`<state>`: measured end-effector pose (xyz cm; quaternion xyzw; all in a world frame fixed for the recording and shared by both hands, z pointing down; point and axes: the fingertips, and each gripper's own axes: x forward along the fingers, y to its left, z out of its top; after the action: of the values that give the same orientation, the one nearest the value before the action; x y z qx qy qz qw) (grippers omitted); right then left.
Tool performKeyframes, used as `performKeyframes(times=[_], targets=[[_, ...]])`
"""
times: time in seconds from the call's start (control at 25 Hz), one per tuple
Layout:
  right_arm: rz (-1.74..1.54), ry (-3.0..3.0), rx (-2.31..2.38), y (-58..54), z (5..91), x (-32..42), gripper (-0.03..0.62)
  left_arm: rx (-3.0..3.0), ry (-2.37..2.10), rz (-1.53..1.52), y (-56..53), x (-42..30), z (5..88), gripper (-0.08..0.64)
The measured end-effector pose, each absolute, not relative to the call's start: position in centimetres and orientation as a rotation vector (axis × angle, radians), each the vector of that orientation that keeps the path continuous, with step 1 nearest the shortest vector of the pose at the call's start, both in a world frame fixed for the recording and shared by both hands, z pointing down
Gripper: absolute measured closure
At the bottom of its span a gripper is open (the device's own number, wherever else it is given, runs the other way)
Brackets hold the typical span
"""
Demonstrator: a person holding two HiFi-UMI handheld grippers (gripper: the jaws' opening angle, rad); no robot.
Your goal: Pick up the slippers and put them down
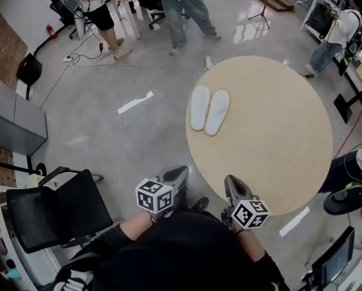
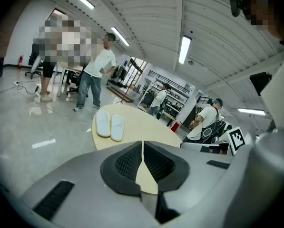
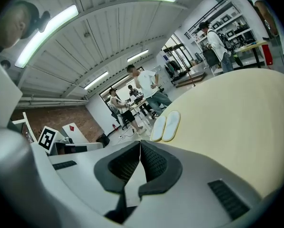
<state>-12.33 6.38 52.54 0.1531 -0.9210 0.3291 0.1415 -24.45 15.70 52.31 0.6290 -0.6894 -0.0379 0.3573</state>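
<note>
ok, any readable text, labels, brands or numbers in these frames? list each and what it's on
No readable text in any view.
Slippers: plain white, no brand or print visible.
Left marker cube and right marker cube: black-and-white square patterns only, no letters or digits.
Table: bare top, no label.
Shelves at the back: any labels are too small and blurred to read.
</note>
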Motion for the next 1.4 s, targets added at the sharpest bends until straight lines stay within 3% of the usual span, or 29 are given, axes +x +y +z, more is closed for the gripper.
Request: performKeyframes(times=[0.68, 0.72, 0.76, 0.8, 0.88, 1.4], targets=[[0.856, -2.612, 0.732, -5.4, 54.1, -26.4, 0.573, 1.703, -1.681, -0.053, 4.0, -39.6, 54.6, 0.514], [0.848, -2.603, 0.738, -6.2, 54.3, -27.6, 0.560, 1.700, -1.668, -0.048, 3.1, -40.7, 55.0, 0.446], [0.848, -2.592, 0.741, -6.9, 54.5, -28.8, 0.493, 1.695, -1.652, -0.042, 2.3, -41.6, 55.5, 0.395], [0.852, -2.579, 0.745, -7.5, 54.9, -29.9, 0.427, 1.689, -1.635, -0.034, 1.5, -42.6, 56.1, 0.377], [0.859, -2.550, 0.761, -8.6, 55.8, -31.7, 0.389, 1.677, -1.599, -0.027, 0.2, -44.2, 57.3, 0.356], [0.850, -2.454, 0.776, -16.2, 61.4, -36.9, 0.387, 1.529, -1.610, 0.020, -8.5, -49.8, 64.0, 0.353]])
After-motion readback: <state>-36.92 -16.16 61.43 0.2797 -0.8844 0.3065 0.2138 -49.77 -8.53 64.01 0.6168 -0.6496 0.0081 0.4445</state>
